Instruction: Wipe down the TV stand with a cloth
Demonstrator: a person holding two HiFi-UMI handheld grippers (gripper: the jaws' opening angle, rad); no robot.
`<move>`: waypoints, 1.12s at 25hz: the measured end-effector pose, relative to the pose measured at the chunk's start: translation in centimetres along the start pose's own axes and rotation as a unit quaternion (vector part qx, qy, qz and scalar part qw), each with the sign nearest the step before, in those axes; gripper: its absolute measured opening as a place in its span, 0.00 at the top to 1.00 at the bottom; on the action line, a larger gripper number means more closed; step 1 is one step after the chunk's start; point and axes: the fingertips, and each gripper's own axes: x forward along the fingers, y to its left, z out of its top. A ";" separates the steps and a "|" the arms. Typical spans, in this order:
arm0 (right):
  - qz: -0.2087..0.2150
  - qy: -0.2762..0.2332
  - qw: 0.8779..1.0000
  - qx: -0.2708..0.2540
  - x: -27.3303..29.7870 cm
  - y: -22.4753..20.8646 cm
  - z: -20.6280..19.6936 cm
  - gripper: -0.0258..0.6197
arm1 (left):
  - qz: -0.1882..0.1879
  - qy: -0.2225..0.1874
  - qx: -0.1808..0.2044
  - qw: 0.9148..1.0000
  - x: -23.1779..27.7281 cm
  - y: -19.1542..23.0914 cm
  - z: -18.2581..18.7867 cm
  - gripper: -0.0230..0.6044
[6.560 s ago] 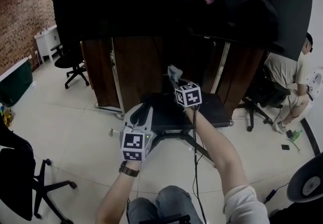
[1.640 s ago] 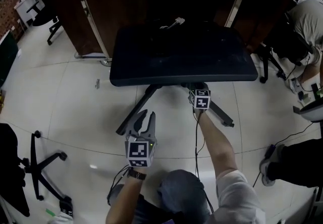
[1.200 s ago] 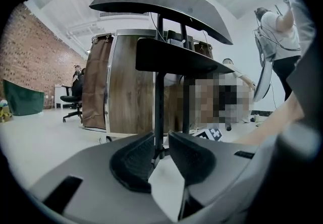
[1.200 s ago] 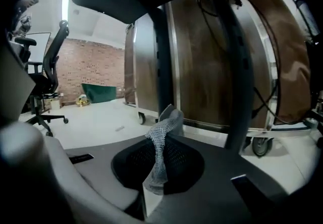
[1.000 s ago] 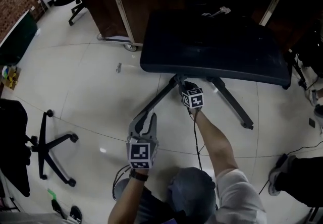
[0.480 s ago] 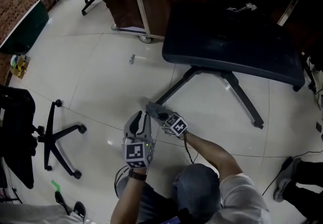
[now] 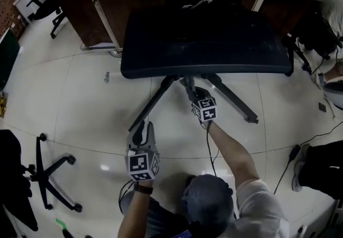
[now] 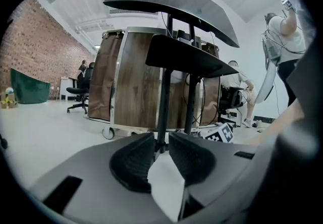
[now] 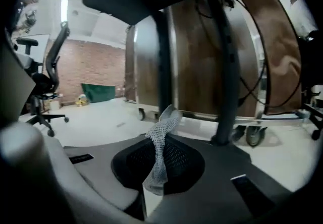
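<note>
My left gripper (image 7: 143, 131) is nearest me, low over the floor (image 7: 80, 103) at the tip of the TV stand's (image 7: 203, 44) long leg (image 7: 153, 104) - jaws only a sliver apart, nothing in them. Further in, my right gripper (image 7: 197, 94) sits just under the stand's dark shelf, where its legs meet. Those jaws are clamped on the cloth (image 9: 161, 137) - grey mesh, free end poking up toward the stand. Behind the stand are brown wood panels (image 8: 136, 81) on casters.
</note>
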 end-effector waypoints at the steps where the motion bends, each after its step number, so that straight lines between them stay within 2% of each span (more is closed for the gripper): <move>1: -0.027 0.005 1.000 0.000 0.0 -3.3 0.5 0.92 | -0.008 0.003 0.001 1.000 0.6 -0.8 -0.2 0.78; 3: -0.067 0.021 0.998 -0.006 0.3 -8.6 1.2 0.92 | -0.021 0.008 0.003 1.000 1.5 -2.4 -0.6 0.78; 6: -0.103 0.066 0.992 -0.024 -0.2 -13.9 0.4 0.92 | -0.034 0.016 0.007 0.999 2.5 -3.8 -1.1 0.78; 9: -0.139 0.120 0.982 -0.034 -2.7 -17.6 -3.4 0.92 | -0.041 0.022 0.012 0.999 2.9 -4.3 -1.5 0.78; 12: -0.175 0.138 0.975 0.009 -6.5 -21.3 -7.7 0.92 | -0.041 0.025 0.019 0.999 3.4 -4.1 -1.4 0.78; 17: -0.225 0.167 0.959 0.038 -16.5 -25.0 -13.3 0.92 | -0.041 0.024 0.020 0.999 3.5 -3.9 -0.7 0.78; 22: -0.313 0.199 0.922 0.112 -31.3 -27.0 -18.6 0.92 | -0.076 0.030 0.038 0.996 2.2 -7.5 0.8 0.78; 23: -0.316 0.204 0.919 0.119 -33.9 -26.4 -18.5 0.92 | -0.081 0.033 0.042 0.995 1.3 -8.1 1.5 0.78; 25: -0.305 0.202 0.923 0.122 -37.5 -23.6 -15.9 0.92 | -0.087 0.045 0.045 0.994 -1.0 -8.6 3.7 0.78; 28: -0.260 0.153 0.945 0.129 -40.6 -16.1 -5.1 0.92 | -0.087 0.068 0.032 0.993 -5.8 -8.7 9.3 0.78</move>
